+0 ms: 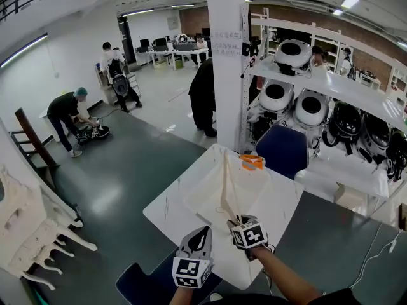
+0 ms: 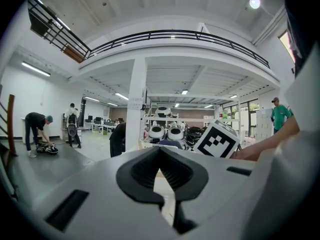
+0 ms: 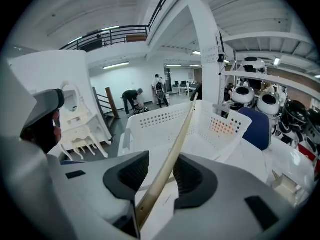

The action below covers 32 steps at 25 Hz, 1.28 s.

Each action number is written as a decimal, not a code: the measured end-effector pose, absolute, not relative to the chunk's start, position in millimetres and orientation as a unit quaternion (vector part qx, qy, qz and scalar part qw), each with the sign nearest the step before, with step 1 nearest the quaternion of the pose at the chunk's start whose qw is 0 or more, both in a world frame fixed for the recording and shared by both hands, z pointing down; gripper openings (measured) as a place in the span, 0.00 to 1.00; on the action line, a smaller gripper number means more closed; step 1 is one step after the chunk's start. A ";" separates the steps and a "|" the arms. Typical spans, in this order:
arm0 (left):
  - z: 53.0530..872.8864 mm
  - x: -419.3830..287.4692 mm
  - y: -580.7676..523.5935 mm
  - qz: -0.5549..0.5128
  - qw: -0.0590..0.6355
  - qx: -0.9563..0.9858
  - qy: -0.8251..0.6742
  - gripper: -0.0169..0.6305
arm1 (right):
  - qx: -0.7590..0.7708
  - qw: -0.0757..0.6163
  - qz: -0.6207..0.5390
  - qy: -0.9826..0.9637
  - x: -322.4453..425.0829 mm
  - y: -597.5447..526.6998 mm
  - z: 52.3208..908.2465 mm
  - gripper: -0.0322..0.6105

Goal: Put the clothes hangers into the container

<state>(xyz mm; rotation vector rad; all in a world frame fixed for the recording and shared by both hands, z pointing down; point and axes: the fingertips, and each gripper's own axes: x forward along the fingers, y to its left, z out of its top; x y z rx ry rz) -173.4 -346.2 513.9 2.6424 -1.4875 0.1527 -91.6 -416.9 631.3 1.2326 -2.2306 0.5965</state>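
A white perforated basket [image 1: 206,165] [image 3: 160,120] stands on the white table [image 1: 164,210]. A long wooden clothes hanger [image 1: 224,183] [image 3: 176,143] leans out of the basket toward me. It runs between the jaws of my right gripper [image 1: 235,223] [image 3: 160,171], which stand open with a gap on each side of the wood. An orange item [image 1: 252,162] rests at the basket's far rim; what it is I cannot tell. My left gripper [image 1: 201,232] [image 2: 160,151] hovers at the table's near edge, left of the right one, shut and empty.
A blue chair [image 1: 283,150] stands beyond the table and another [image 1: 141,282] below my left gripper. A white pillar [image 1: 226,62] rises behind the table. Shelves with round white and black devices [image 1: 311,107] fill the right. White carved furniture [image 1: 25,227] sits at the left. People work far back.
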 end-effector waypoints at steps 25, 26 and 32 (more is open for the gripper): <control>509.1 -166.2 -346.3 0.051 0.050 0.866 -0.494 0.03 | 0.449 0.224 0.225 -0.835 -88.5 -418.4 613.1 0.44; 509.0 -165.9 -345.5 0.051 0.050 0.866 -0.494 0.03 | 0.449 0.221 0.224 -0.836 -88.2 -417.8 611.4 0.44; 506.2 -166.0 -342.3 0.050 0.048 0.866 -0.495 0.03 | 0.452 0.215 0.217 -0.838 -88.1 -416.2 604.0 0.44</control>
